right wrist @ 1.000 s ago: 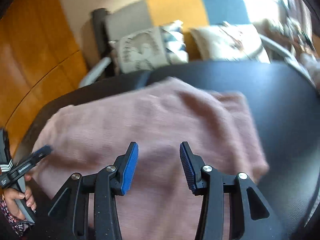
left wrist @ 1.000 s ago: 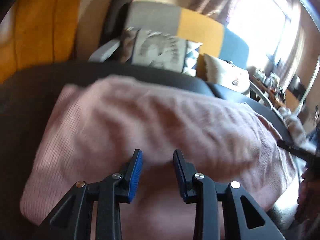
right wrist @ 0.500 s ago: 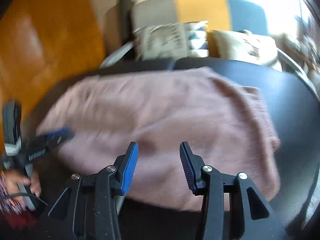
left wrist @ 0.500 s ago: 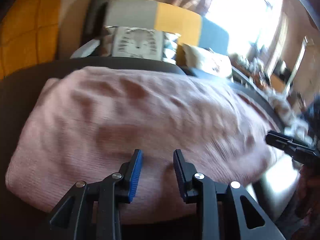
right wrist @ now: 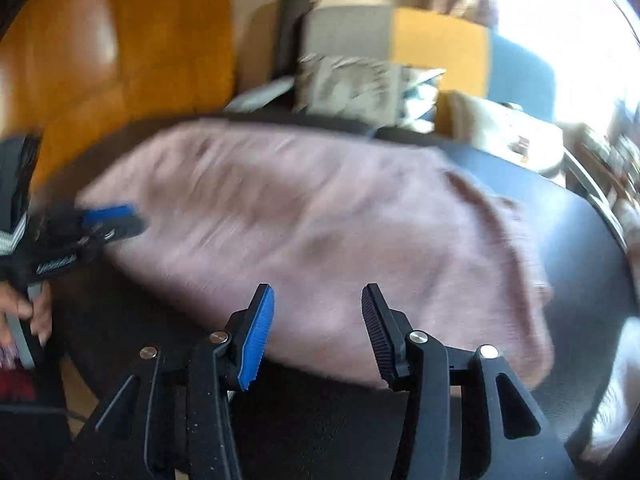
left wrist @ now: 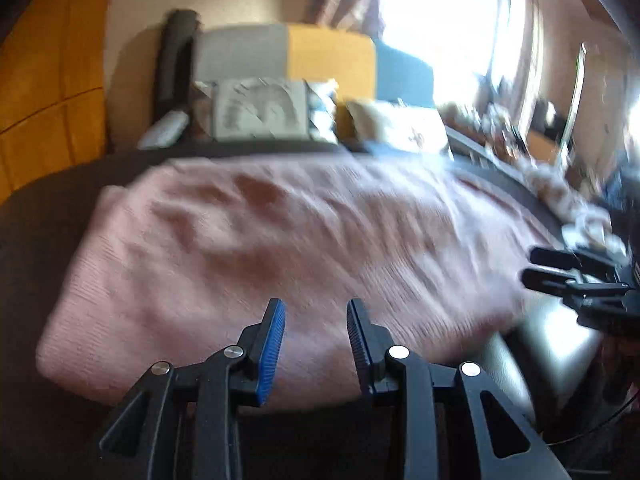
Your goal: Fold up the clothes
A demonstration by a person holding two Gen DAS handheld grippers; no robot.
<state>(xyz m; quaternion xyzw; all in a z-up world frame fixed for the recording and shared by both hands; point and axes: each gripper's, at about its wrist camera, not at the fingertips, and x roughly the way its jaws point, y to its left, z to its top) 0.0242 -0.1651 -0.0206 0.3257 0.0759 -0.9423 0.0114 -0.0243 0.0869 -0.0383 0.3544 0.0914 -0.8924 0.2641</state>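
Note:
A pink knitted garment (left wrist: 280,248) lies folded flat on a dark round table (left wrist: 48,208); the right wrist view shows the same garment (right wrist: 320,232) on the table (right wrist: 580,240). My left gripper (left wrist: 315,320) is open above the garment's near edge, nothing between its fingers. My right gripper (right wrist: 317,312) is open too, over the near edge further right. Each gripper shows in the other's view: the right gripper (left wrist: 560,276) at the garment's right end, the left gripper (right wrist: 108,220) at its left end. Both views are motion-blurred.
Behind the table stands a sofa (left wrist: 328,56) in grey, yellow and blue with patterned cushions (left wrist: 260,110). An orange wooden wall (right wrist: 100,60) is on the left, a bright window (left wrist: 448,20) on the right. A hand (right wrist: 24,312) holds the left gripper's handle.
Both grippers have drawn back toward the near edge of the table, staying open. The garment now lies further ahead of the fingers, with dark tabletop visible under them.

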